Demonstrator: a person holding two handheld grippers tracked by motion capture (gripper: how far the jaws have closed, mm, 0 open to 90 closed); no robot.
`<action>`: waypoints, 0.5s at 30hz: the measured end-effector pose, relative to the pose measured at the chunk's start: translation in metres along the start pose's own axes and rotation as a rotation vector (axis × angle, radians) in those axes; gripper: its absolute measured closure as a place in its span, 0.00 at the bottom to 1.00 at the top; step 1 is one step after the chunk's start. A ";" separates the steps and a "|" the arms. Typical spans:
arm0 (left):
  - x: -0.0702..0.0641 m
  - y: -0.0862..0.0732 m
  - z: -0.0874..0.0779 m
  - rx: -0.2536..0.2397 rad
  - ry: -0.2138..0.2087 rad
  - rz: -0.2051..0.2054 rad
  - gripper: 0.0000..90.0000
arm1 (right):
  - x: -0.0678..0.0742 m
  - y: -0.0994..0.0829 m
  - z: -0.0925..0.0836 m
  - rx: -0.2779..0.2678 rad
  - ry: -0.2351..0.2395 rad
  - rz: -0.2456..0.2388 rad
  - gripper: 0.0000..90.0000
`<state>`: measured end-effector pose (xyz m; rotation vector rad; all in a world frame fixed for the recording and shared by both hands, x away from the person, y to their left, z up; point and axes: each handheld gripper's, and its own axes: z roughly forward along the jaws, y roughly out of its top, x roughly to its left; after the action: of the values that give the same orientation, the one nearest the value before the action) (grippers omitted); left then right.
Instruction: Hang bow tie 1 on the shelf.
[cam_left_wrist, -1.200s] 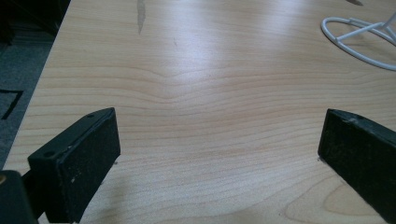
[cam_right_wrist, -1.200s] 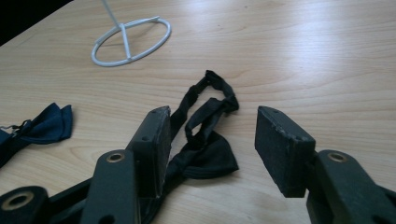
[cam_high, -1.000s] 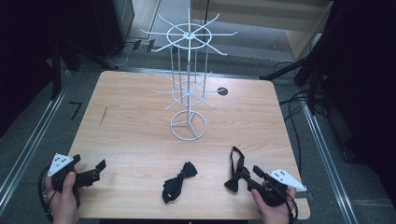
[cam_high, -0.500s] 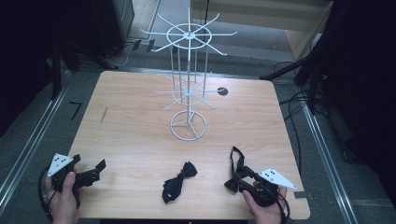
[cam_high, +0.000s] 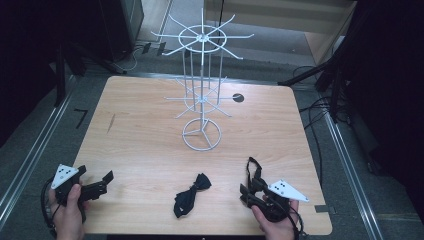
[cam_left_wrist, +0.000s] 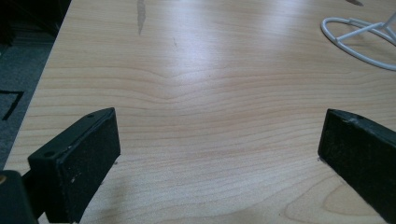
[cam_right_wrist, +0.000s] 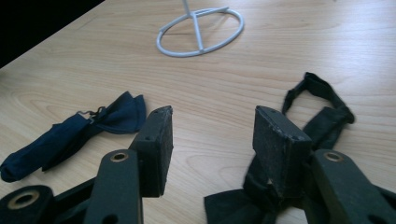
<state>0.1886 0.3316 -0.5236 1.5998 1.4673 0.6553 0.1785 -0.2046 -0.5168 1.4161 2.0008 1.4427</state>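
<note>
1. High view: a white wire display stand (cam_high: 202, 90) rose at the middle of the bench (cam_high: 145, 145), its hooks bare, probably so bow ties could be hung on them. A dark blue bow tie (cam_high: 190, 194) lay flat at the stand's 6 o'clock, near the front edge. A black bow tie (cam_high: 253, 172) lay at about 4 o'clock from the stand, its strap looped toward the stand, right against the right tongs (cam_high: 248, 190). The left tongs (cam_high: 100, 181) rested at about 8 o'clock, well apart from both ties, seemingly parked.

2. Left gripper view: the left tongs (cam_left_wrist: 219, 154) stood wide apart with bare bench wood between the jaws, released and grasping nothing. The stand's ring foot (cam_left_wrist: 359, 42) showed at 1 o'clock.

3. Right gripper view: the right tongs (cam_right_wrist: 212, 140) stood half parted with bare wood in the gap. The black bow tie (cam_right_wrist: 322, 109) lay beside and under the outer jaw, at 3 to 5 o'clock, not between the pads, so I judged it released rather than gripped. The dark blue bow tie (cam_right_wrist: 74, 133) lay at 9 o'clock, the ring foot (cam_right_wrist: 201, 32) at 12.
</note>
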 end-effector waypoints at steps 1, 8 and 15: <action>0.000 0.000 0.000 0.000 0.000 -0.002 0.00 | 0.002 0.000 0.001 0.003 0.009 -0.002 0.55; 0.000 0.000 0.000 0.000 -0.004 -0.003 0.00 | 0.017 0.001 0.009 0.017 0.052 -0.038 0.56; -0.001 0.000 0.000 -0.001 -0.001 0.000 0.00 | 0.035 0.000 0.022 0.037 0.091 -0.060 0.57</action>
<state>0.1882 0.3310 -0.5236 1.5997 1.4660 0.6548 0.1774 -0.1631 -0.5169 1.3149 2.1174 1.4766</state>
